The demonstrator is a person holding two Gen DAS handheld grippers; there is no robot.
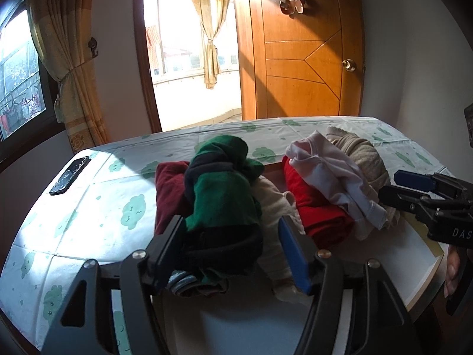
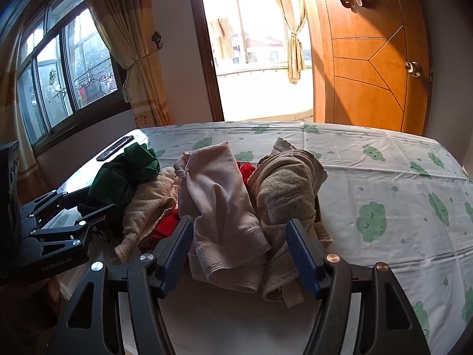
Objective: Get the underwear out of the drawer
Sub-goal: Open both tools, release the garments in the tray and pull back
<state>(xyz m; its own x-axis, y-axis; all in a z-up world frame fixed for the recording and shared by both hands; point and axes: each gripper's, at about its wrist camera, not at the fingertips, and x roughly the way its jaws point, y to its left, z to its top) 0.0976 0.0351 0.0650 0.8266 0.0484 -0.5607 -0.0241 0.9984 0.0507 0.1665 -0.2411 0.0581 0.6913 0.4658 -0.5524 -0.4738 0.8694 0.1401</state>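
A pile of rolled underwear lies in a white drawer (image 1: 419, 254) at the edge of a table. My left gripper (image 1: 230, 245) is open and straddles a green-and-black piece (image 1: 221, 195), its pads clear of the cloth. Beside that piece lie a maroon one (image 1: 168, 189), a cream one (image 1: 275, 204) and a red one (image 1: 316, 213). My right gripper (image 2: 239, 236) is open around a pale pink piece (image 2: 218, 195), with a beige dotted piece (image 2: 283, 189) against its right finger. Each gripper shows in the other's view: the right gripper (image 1: 414, 189), the left gripper (image 2: 74, 207).
The table wears a white cloth with green cloud prints (image 2: 384, 195). A black phone (image 1: 69, 174) lies at the table's far left edge. Behind it are a curtained window (image 2: 59, 80), an open balcony doorway and a wooden door (image 1: 304, 59). A hand (image 1: 452, 269) holds the right gripper.
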